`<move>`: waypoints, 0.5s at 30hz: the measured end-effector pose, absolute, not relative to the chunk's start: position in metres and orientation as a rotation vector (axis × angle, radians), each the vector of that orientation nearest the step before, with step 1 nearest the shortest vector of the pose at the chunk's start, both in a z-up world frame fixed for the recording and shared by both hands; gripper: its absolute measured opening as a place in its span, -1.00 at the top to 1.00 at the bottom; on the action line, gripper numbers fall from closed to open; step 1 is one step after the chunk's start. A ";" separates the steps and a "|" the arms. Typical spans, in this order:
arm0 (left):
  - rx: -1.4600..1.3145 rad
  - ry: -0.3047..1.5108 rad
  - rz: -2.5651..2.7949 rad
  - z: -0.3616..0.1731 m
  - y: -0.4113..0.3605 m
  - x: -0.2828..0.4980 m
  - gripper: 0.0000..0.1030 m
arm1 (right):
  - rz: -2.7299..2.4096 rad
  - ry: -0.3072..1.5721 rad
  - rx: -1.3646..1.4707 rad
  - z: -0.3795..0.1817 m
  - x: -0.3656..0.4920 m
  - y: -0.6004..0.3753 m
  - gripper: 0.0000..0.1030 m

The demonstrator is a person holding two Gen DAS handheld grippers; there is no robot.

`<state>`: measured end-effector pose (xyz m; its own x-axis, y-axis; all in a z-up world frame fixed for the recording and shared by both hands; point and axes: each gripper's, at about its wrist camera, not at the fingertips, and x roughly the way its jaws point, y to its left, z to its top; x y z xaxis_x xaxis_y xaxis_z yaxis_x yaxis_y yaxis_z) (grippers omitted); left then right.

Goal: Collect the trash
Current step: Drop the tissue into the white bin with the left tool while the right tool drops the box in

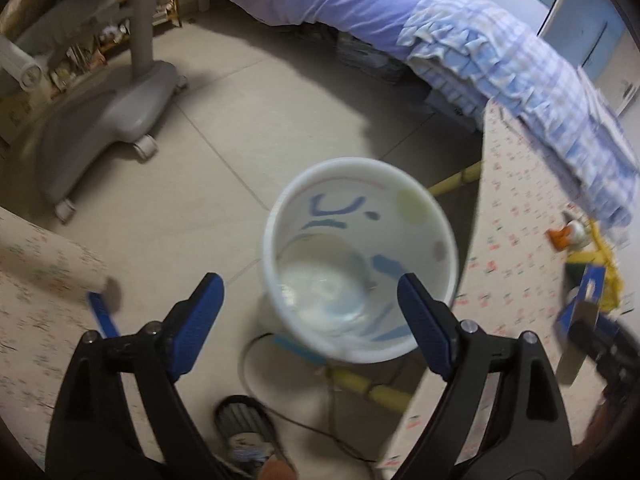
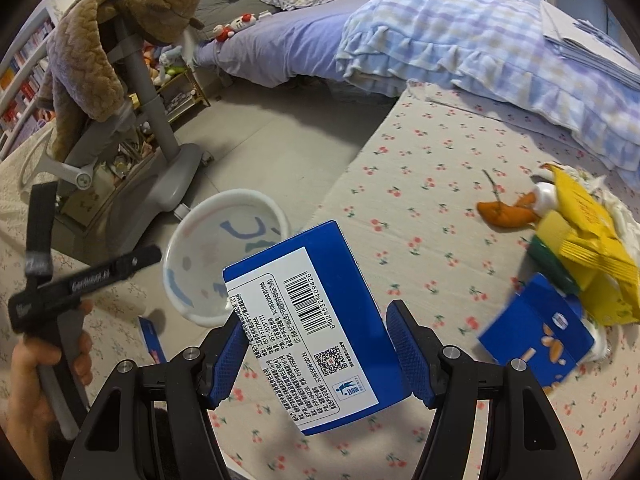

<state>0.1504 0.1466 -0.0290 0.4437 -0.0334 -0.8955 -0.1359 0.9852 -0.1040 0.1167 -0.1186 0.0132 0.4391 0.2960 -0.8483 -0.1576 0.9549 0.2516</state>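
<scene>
A white bin (image 1: 360, 256) with blue marks inside stands on the floor, empty; it also shows in the right wrist view (image 2: 224, 256). My left gripper (image 1: 310, 300) is open and empty above the bin's near rim. My right gripper (image 2: 316, 336) holds a blue carton (image 2: 316, 332) with a barcode label between its pads, above the cherry-print mattress edge beside the bin. More trash lies on the mattress: a second blue carton (image 2: 536, 332), yellow packaging (image 2: 584, 248) and orange peel (image 2: 506, 210).
A grey wheeled chair base (image 1: 108, 120) stands left of the bin. A bed with purple and checked covers (image 1: 500, 52) runs behind. A cable and a slipper (image 1: 244, 428) lie on the floor below the bin. A small blue scrap (image 2: 150, 336) lies at left.
</scene>
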 end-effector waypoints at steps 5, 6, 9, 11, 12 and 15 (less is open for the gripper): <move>-0.132 1.111 0.097 -0.024 0.161 0.146 -0.92 | 0.303 1.092 0.155 0.006 0.137 -0.097 -0.35; -0.128 1.110 0.102 -0.023 0.164 0.146 -0.92 | 0.307 1.093 0.163 0.004 0.142 -0.093 -0.35; -0.106 1.092 0.127 -0.019 0.169 0.145 -0.93 | 0.314 1.101 0.176 -0.002 0.157 -0.080 -0.35; -0.087 1.080 0.147 -0.016 0.169 0.145 -0.94 | 0.313 1.104 0.168 -0.004 0.164 -0.071 -0.35; -0.075 1.077 0.154 -0.015 0.169 0.145 -0.94 | 0.309 1.106 0.156 -0.006 0.168 -0.065 -0.35; -0.056 1.075 0.164 -0.015 0.170 0.145 -0.94 | 0.313 1.113 0.128 -0.008 0.178 -0.047 -0.35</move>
